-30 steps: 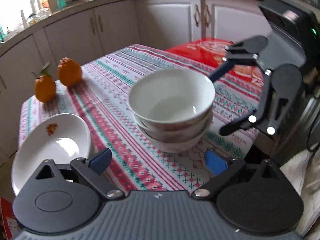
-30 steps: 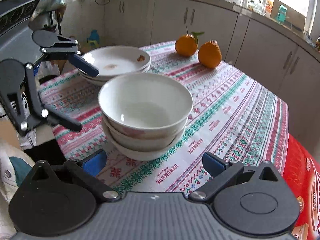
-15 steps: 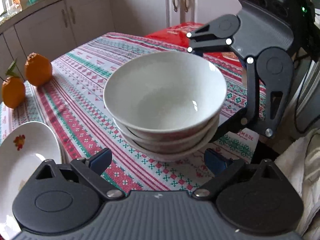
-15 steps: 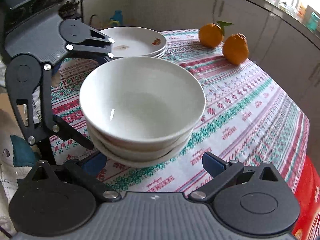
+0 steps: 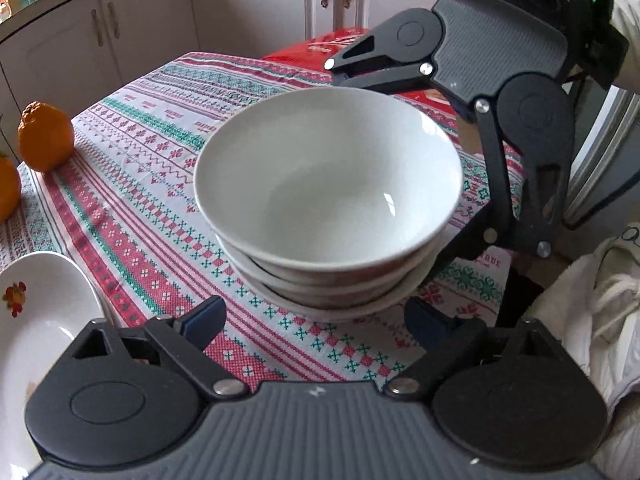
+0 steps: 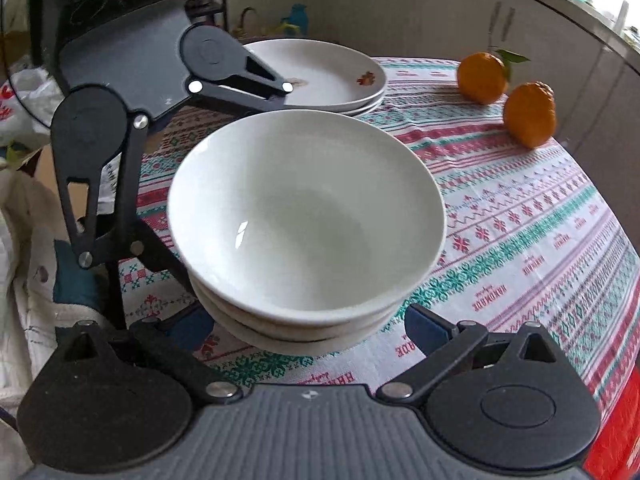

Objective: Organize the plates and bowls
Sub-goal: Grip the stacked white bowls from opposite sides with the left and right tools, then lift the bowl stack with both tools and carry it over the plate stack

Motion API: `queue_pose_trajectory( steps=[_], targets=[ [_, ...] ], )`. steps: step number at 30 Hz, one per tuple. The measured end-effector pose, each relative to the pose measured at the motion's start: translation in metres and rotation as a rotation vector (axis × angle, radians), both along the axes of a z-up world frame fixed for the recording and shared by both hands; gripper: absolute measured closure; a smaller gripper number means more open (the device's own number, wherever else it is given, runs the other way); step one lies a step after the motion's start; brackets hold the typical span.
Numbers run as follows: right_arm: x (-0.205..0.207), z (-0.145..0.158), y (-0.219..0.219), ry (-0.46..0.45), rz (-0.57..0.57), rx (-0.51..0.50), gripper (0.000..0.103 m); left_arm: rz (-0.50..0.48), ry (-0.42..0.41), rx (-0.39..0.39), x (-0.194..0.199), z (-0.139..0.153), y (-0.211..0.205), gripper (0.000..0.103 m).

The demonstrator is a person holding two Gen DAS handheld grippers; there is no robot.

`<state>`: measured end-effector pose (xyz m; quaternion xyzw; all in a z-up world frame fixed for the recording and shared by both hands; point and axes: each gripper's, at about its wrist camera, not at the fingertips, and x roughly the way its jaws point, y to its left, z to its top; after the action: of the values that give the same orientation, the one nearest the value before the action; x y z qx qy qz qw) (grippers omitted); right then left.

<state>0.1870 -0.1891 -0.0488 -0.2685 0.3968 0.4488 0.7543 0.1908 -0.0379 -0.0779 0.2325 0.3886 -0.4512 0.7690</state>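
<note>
Now I am holding both tongs around the stack of bowls [image 5: 328, 208], which is sitting on the patterned worktop [image 5: 152, 184] directly ahead of each pair. My left tongs [image 5: 316, 320] are gaping wide, their jaws having just been closing a little, with the lowest bowl between them and no pad pressing that I can see. My right tongs [image 6: 310, 326] are standing wide too, flanking the stack's base; whether they are touching it I cannot tell. Beyond the right tongs the stack of plates [image 6: 320, 76] is lying behind the bowls, with two oranges [image 6: 528, 120] off to the far right.
</note>
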Motion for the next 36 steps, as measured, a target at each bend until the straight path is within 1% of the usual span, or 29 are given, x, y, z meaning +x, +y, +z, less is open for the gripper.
queue_pose_trajectory(
  steps=[3, 4, 5, 16, 17, 20, 30, 36],
  targets=[
    [0.002, 0.002, 0.002, 0.022, 0.019, 0.001, 0.004, -0.020, -0.009, -0.002, -0.001, 0.002, 0.000, 0.016],
    [0.001, 0.003, 0.002, 0.022, 0.024, -0.003, 0.006, -0.026, -0.004, -0.003, 0.000, 0.002, 0.000, 0.020],
    [0.003, 0.002, 0.003, 0.021, 0.027, -0.008, 0.008, -0.032, -0.002, -0.004, 0.001, 0.002, 0.000, 0.020],
    [0.009, 0.004, 0.002, 0.052, 0.047, -0.018, 0.012, -0.072, 0.021, -0.037, 0.006, 0.005, 0.002, 0.021],
    [0.009, 0.004, 0.002, 0.053, 0.048, -0.019, 0.012, -0.076, 0.024, -0.038, 0.007, 0.004, 0.001, 0.023],
    [0.010, 0.004, 0.001, 0.059, 0.048, -0.017, 0.013, -0.086, 0.032, -0.045, 0.007, 0.004, 0.002, 0.025],
    [0.014, 0.004, 0.002, 0.076, 0.040, -0.012, 0.013, -0.078, 0.032, -0.044, 0.005, 0.004, 0.002, 0.025],
    [0.009, 0.007, 0.006, 0.071, 0.047, -0.022, 0.013, -0.077, 0.029, -0.040, 0.001, 0.007, 0.003, 0.025]
  ],
)
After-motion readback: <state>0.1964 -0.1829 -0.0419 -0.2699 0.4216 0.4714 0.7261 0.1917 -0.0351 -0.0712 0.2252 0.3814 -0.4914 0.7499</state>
